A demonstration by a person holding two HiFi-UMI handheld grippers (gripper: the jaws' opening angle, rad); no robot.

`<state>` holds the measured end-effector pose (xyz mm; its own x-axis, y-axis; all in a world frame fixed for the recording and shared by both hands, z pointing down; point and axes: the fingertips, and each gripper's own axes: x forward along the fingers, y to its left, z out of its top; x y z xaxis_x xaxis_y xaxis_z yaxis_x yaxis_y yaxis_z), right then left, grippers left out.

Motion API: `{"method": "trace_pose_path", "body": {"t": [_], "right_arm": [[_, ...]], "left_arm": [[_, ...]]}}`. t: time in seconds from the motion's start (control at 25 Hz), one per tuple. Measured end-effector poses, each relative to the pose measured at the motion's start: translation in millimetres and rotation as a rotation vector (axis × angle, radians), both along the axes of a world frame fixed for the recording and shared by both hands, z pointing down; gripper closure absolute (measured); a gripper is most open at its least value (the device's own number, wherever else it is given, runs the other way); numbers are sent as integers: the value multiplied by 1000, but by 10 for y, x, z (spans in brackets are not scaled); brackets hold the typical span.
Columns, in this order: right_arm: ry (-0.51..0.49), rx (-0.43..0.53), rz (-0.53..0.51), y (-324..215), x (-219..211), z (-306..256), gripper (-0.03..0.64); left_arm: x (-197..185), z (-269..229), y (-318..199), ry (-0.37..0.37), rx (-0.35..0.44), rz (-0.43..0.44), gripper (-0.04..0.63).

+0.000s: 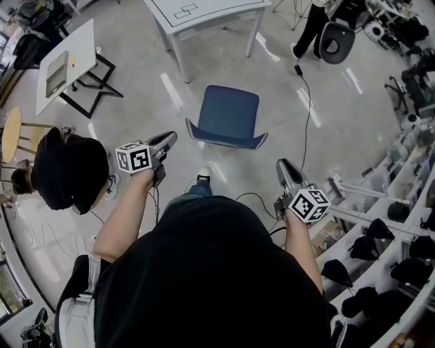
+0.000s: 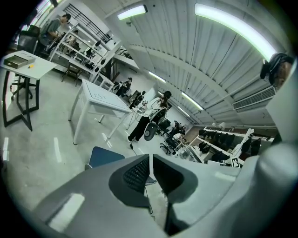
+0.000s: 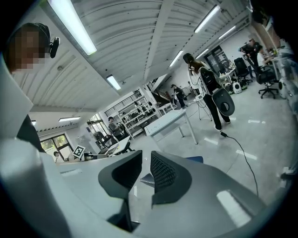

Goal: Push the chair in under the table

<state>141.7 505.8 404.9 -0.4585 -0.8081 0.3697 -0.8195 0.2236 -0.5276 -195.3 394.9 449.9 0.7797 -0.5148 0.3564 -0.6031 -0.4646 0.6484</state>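
Facing a blue chair (image 1: 228,112) standing on the floor (image 1: 143,115), well apart from the white counter (image 1: 204,13).
Holding left tool (image 1: 170,137) almost closed and right tool (image 1: 282,164) slightly apart, both empty, near the backrest (image 1: 228,141). Judging the chair rigid, fairly light, likely sliding easily on the glossy floor; favouring pressing both tools evenly on the backrest's top edge, avoiding twisting.

Floor (image 1: 136,95): grey, glossy, streaked with light.
Ceiling (image 2: 186,56): ribbed white panels, long strip lights (image 2: 233,25).
Left of left gripper (image 1: 170,138): small white desk (image 1: 71,54) on a black frame; further left, a round table (image 1: 9,132), wood-coloured.
Right of right gripper (image 1: 282,165): white racks (image 1: 370,219).
Far ahead: shelving (image 2: 81,42), windows (image 3: 56,142).
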Motion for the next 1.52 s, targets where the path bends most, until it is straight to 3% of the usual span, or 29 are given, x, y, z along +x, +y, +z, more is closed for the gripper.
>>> {"method": "trace_pose_path", "body": {"t": [0.36, 0.8, 1.32, 1.52], "right_arm": [[25, -25, -1, -757, -352, 20, 517], [62, -55, 64, -1235, -465, 22, 506], [115, -62, 64, -1580, -465, 36, 500], [122, -66, 47, -1751, -345, 141, 499]], "left_arm": [[-235, 172, -860, 4, -25, 24, 565], [-177, 251, -1548, 42, -43, 112, 562], [-289, 323, -1853, 3, -17, 108, 561], [-180, 317, -1891, -53, 13, 123, 561]]}}
